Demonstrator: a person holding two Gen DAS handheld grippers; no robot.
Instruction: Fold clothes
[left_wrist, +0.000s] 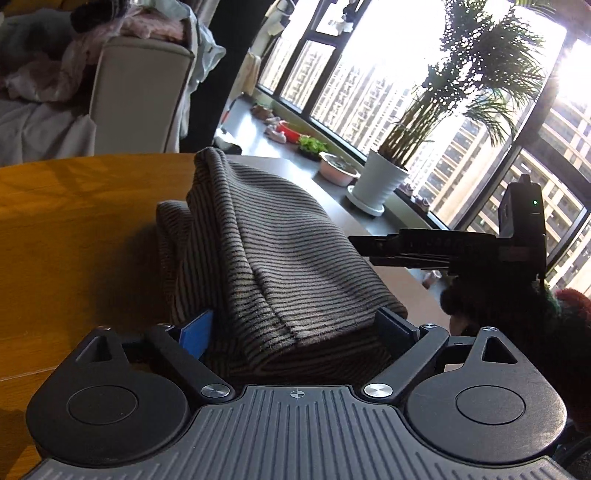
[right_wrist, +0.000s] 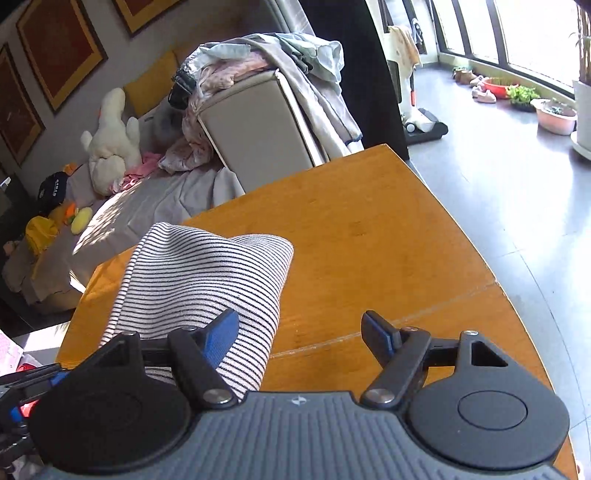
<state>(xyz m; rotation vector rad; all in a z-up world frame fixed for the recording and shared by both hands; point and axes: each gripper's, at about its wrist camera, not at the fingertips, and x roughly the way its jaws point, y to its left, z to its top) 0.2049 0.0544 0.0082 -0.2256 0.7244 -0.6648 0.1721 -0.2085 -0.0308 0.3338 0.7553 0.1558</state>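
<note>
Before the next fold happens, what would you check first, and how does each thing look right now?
1. Left hand-held gripper open around the striped garment: ok, the cloth lies between spread jaws.
2. Right hand-held gripper open and empty: ok; the garment passes beside its left finger, not between the jaws.
3. Garment folded flat: not ok, it stands bunched up.
4. Bare wooden table beyond the garment: ok.
5. Garment fully on the table: cannot tell, the near edge is hidden.
</note>
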